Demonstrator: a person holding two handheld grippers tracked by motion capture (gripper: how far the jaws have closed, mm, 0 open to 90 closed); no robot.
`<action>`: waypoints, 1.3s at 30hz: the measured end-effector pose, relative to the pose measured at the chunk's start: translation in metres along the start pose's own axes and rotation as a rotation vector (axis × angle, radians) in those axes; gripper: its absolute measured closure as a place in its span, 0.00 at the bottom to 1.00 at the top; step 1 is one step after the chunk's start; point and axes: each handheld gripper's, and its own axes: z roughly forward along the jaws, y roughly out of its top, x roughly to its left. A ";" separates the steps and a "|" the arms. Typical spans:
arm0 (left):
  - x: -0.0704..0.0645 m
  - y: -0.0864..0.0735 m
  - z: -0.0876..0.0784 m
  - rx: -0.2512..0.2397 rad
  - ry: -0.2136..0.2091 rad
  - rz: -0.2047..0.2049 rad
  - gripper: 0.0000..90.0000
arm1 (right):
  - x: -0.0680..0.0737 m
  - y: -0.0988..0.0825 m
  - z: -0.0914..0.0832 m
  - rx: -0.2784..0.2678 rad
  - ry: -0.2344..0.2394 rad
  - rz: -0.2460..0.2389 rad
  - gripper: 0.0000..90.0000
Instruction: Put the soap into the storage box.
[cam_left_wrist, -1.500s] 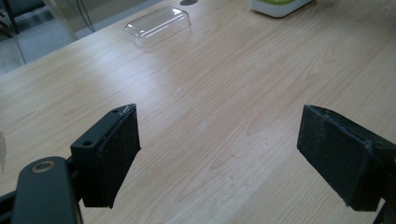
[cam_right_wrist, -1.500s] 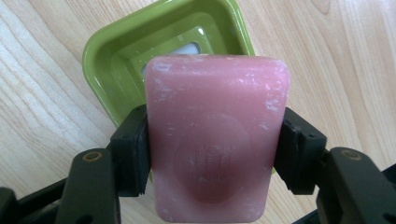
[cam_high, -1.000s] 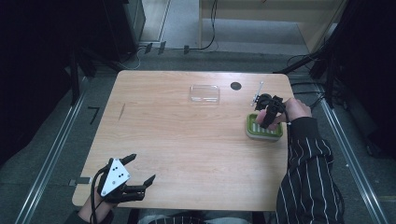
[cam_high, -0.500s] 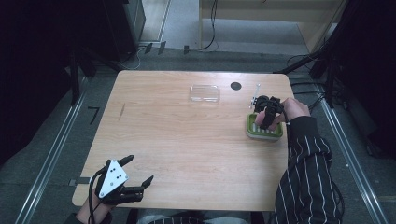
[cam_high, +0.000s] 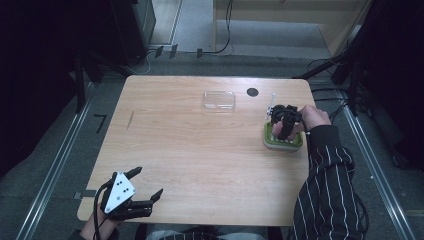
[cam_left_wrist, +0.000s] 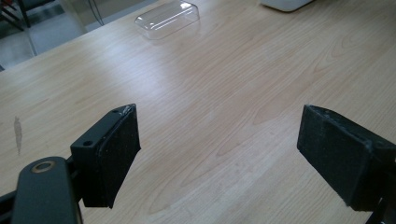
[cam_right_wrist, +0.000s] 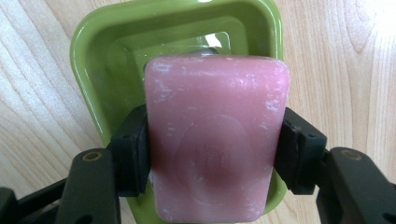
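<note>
With my right gripper (cam_right_wrist: 212, 154) clamped on the pink soap bar (cam_right_wrist: 215, 140) directly over the green soap dish (cam_right_wrist: 98, 70), I'd lower it level and centred — releasing only once seated — left gripper (cam_left_wrist: 219, 154) idle, jaws apart.

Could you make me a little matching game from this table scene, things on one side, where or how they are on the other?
Things:
1. pink soap bar
2. green dish
3. clear lid
4. left gripper

States:
A. lying alone near the table's far edge
B. open, holding nothing, at the near corner
C. clamped between two black jaws
D. directly under the soap, on the wood

Pairs: 1-C, 2-D, 3-A, 4-B
</note>
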 end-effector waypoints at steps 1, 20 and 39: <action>0.000 0.000 0.000 -0.001 0.001 -0.001 0.16 | 0.000 0.000 0.000 -0.002 0.000 -0.008 0.43; 0.000 0.000 0.000 0.001 0.003 -0.002 0.16 | 0.003 0.003 0.007 0.030 -0.011 -0.055 0.43; 0.000 0.000 -0.001 0.002 0.004 -0.001 0.16 | 0.005 0.004 0.009 0.035 -0.010 -0.081 0.43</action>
